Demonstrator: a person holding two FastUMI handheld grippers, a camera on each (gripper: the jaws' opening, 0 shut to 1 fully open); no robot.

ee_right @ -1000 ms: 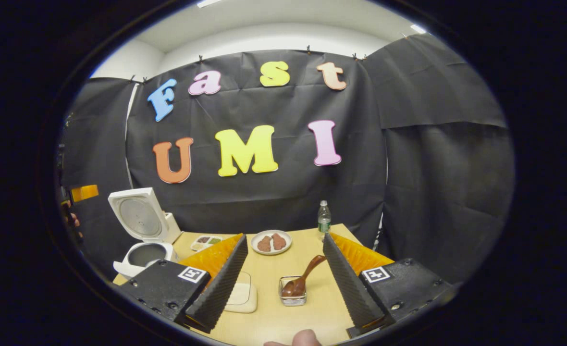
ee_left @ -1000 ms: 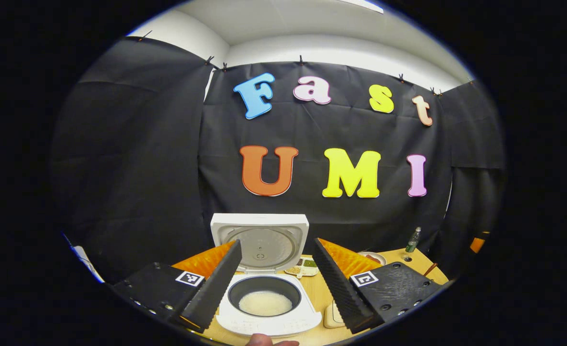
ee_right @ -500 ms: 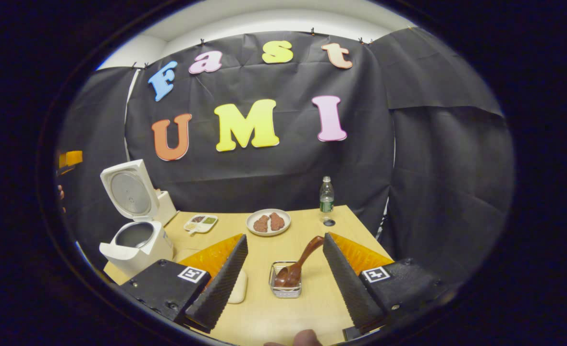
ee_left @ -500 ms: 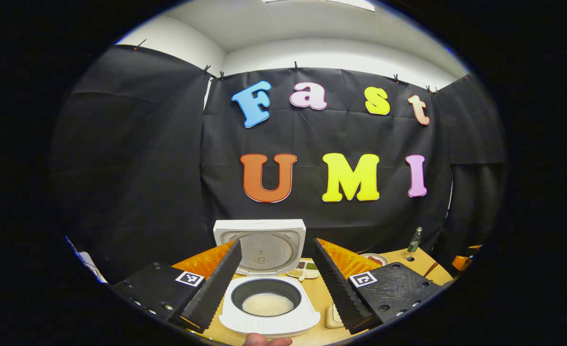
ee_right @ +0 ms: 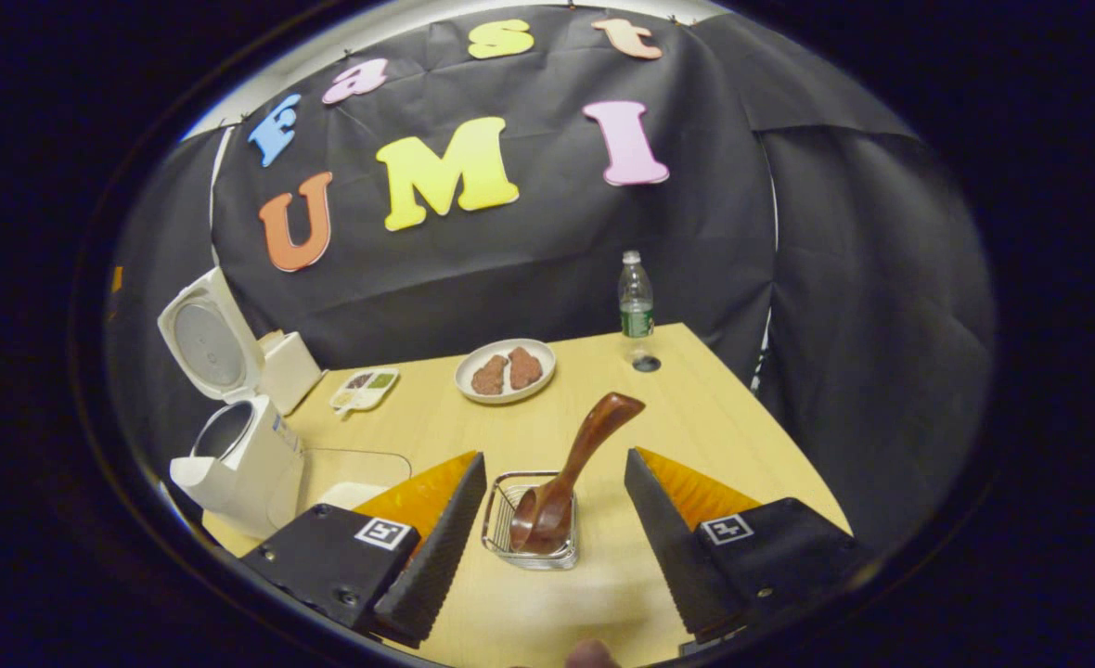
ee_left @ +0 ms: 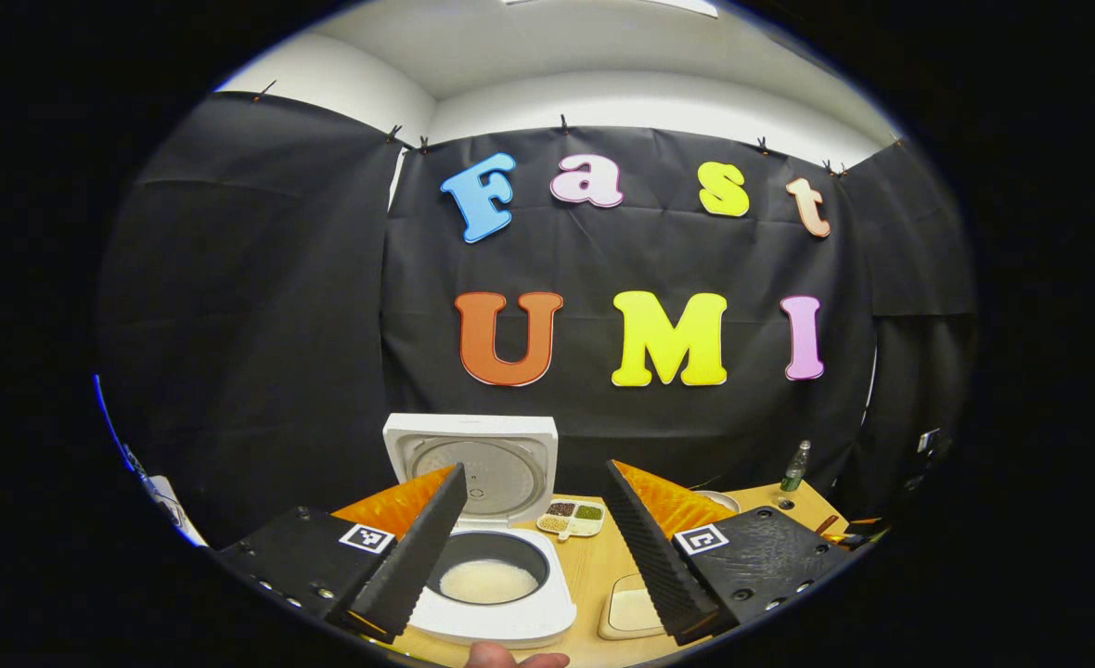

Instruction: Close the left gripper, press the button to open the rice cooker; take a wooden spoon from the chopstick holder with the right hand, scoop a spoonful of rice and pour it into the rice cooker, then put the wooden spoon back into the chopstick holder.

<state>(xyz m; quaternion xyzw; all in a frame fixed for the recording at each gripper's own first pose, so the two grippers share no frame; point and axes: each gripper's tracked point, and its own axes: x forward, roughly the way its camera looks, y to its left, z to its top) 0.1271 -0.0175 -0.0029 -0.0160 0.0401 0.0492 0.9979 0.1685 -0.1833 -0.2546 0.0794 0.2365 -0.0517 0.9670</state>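
White plastic, the squat rice cooker [ee_left: 492, 584] stands at the table's left end with its hinged lid [ee_left: 470, 459] raised and rice visible in the dark inner pot, so the button step reads as done. The left gripper [ee_left: 534, 538] hovers before it, jaws spread wide, holding nothing. The right gripper [ee_right: 552, 520], likewise wide open and empty, straddles the small wire chopstick holder [ee_right: 529, 532], where the dark brown wooden spoon [ee_right: 571, 473] leans untouched; grasping, scooping, pouring and returning appear to remain. The pale wooden table [ee_right: 714, 436] also carries a round plate [ee_right: 505, 370], a compartmented dish [ee_right: 365, 389] and a clear bottle [ee_right: 636, 301], before black cloth walls.
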